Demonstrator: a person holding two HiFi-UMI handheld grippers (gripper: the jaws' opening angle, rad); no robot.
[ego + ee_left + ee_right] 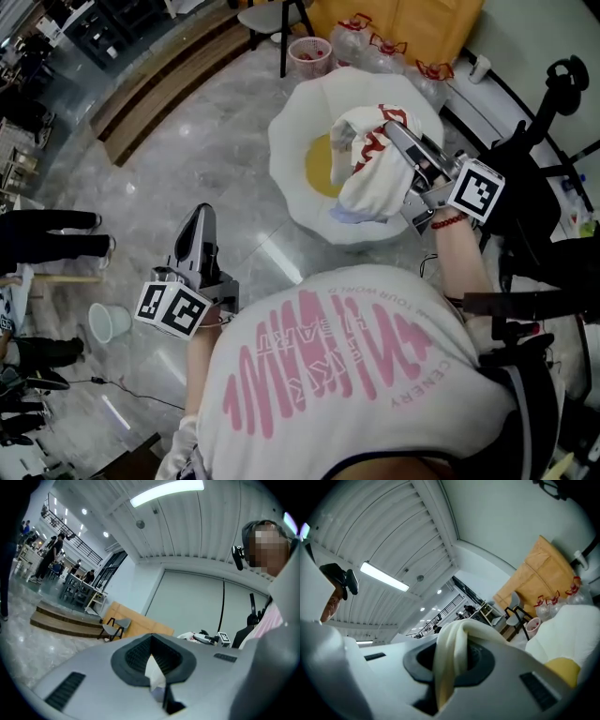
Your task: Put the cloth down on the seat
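right claw (451, 663): clamped on cloth (452, 641) | seat (574, 630): right

White cloth (370, 178) w/ red print, white seat (292, 183), yellow cushion (321, 167)

Pink upside-down print "HEART" and "CENERY" on the person's white shirt (361, 412).

A grey marbled floor (187, 141) carries the white round seat (286, 141). A yellow cushion (317, 169) lies in its hollow. A pink basket (310, 52) stands just beyond its far edge.
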